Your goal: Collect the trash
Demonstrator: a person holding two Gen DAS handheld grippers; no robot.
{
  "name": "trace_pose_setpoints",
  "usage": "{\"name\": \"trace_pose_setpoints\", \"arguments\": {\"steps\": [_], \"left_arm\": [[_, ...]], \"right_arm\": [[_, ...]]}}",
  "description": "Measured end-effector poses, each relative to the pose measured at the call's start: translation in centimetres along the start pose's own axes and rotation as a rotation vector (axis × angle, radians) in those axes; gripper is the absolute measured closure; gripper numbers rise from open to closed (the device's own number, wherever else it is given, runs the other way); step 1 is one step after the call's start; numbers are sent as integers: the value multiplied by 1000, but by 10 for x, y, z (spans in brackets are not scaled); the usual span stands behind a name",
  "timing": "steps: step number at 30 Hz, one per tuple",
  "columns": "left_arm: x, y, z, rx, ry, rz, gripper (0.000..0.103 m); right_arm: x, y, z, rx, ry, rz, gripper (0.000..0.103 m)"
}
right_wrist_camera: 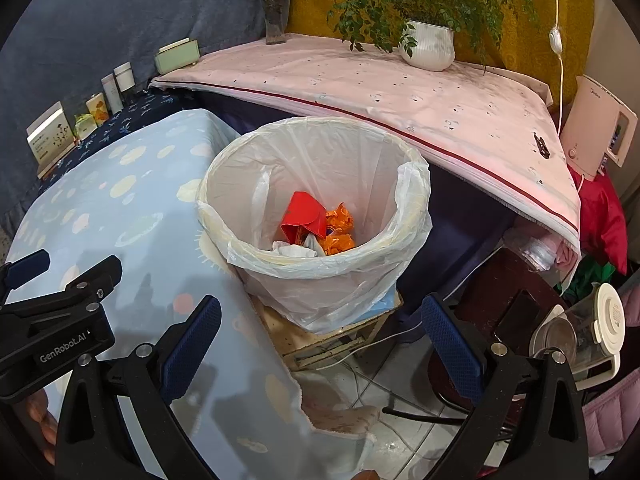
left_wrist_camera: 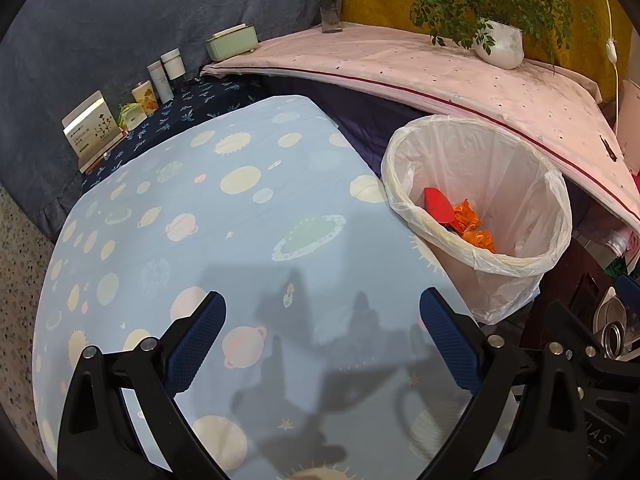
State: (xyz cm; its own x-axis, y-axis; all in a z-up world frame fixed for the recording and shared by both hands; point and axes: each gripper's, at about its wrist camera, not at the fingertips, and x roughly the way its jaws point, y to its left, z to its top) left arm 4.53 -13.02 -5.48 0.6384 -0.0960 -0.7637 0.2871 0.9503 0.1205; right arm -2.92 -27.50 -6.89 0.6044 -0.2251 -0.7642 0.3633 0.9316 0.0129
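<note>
A bin with a white plastic liner (right_wrist_camera: 320, 184) stands beside the table on a small wooden box; it also shows in the left wrist view (left_wrist_camera: 480, 200). Inside lie a red folded piece (right_wrist_camera: 302, 216), crumpled orange wrappers (right_wrist_camera: 340, 230) and white paper (right_wrist_camera: 294, 250). My left gripper (left_wrist_camera: 322, 332) is open and empty above the table's light blue planet-print cloth (left_wrist_camera: 200, 220). My right gripper (right_wrist_camera: 320, 334) is open and empty, in front of the bin, over the table's edge. The left gripper's body (right_wrist_camera: 56, 312) shows at the left of the right wrist view.
Boxes and jars (left_wrist_camera: 132, 108) line the far left edge by a grey-blue backdrop. A pink-covered surface (right_wrist_camera: 400, 96) behind the bin holds a flower vase (right_wrist_camera: 276, 16) and a potted plant (right_wrist_camera: 428, 44). A kettle (right_wrist_camera: 584, 332), chair and cables crowd the floor at right.
</note>
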Motion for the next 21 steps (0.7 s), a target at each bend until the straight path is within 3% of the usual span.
{"name": "trace_pose_setpoints", "arguments": {"steps": [21], "left_arm": [[0,5,6,-3,-22,-21,10]], "right_arm": [[4,2,4,-1,0,-3,6]]}}
